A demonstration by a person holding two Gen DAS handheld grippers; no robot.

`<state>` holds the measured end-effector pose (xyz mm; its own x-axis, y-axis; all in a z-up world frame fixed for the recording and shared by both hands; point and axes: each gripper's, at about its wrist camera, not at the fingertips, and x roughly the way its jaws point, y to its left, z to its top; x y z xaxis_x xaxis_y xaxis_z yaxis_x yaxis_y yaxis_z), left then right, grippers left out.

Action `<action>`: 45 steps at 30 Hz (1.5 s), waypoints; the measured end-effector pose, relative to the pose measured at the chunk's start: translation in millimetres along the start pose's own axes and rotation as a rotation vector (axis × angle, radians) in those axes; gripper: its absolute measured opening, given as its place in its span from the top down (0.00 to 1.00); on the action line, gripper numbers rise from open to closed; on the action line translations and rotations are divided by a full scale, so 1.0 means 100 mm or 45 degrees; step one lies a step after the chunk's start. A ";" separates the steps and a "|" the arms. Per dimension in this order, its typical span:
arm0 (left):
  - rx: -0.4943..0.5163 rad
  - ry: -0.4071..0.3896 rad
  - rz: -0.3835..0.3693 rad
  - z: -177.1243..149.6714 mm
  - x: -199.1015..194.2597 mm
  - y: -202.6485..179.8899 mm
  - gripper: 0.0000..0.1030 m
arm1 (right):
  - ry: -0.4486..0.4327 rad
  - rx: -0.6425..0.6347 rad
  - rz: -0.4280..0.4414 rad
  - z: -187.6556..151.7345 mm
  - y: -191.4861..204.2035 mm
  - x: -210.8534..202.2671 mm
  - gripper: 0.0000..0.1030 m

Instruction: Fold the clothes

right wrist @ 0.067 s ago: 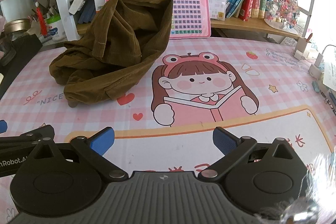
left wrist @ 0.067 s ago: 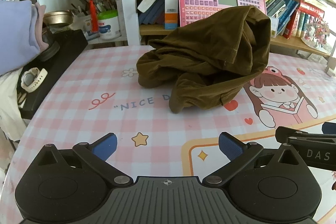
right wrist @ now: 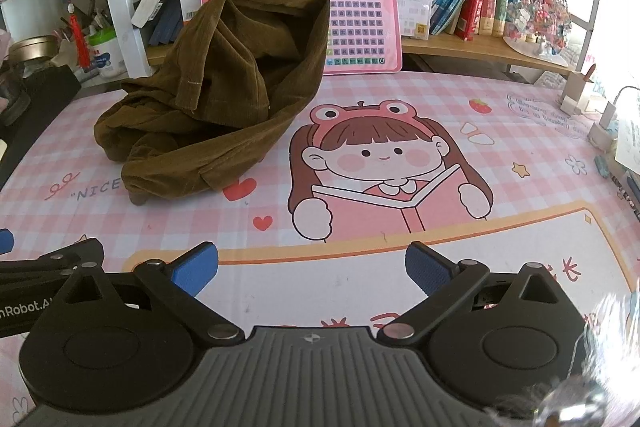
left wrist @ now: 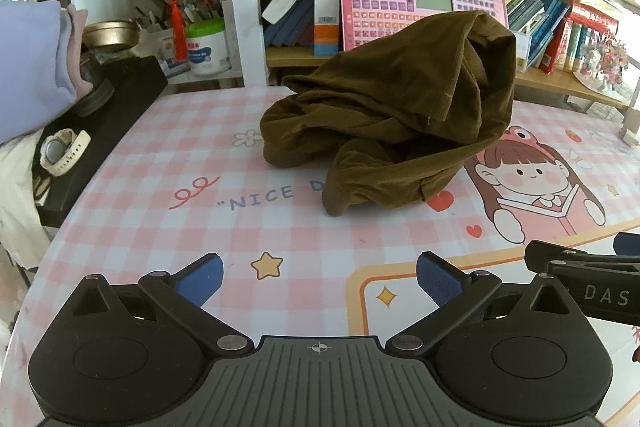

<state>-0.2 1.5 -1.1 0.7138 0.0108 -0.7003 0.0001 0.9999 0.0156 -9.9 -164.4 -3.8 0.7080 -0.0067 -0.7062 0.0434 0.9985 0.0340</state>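
Note:
A crumpled brown corduroy garment lies in a heap on the pink checked table mat, toward the back near the shelf. It also shows in the right wrist view, at the left. My left gripper is open and empty, low over the mat in front of the garment, well short of it. My right gripper is open and empty, to the right of the left one, over the mat's cartoon girl. Part of the right gripper shows at the left view's right edge.
A pink toy keyboard leans against books on the shelf behind the garment. A black box with a white watch sits at the table's left edge, beside lilac cloth. Chargers and small items lie at the far right.

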 end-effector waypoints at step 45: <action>-0.006 0.052 0.017 0.01 0.18 0.04 0.00 | 0.022 -0.018 0.005 0.07 0.02 0.16 0.02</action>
<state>13.1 5.4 -13.2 0.6847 0.0249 -0.7284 -0.0128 0.9997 0.0221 6.1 -163.3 -10.4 0.6959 -0.0023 -0.7181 0.0306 0.9992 0.0264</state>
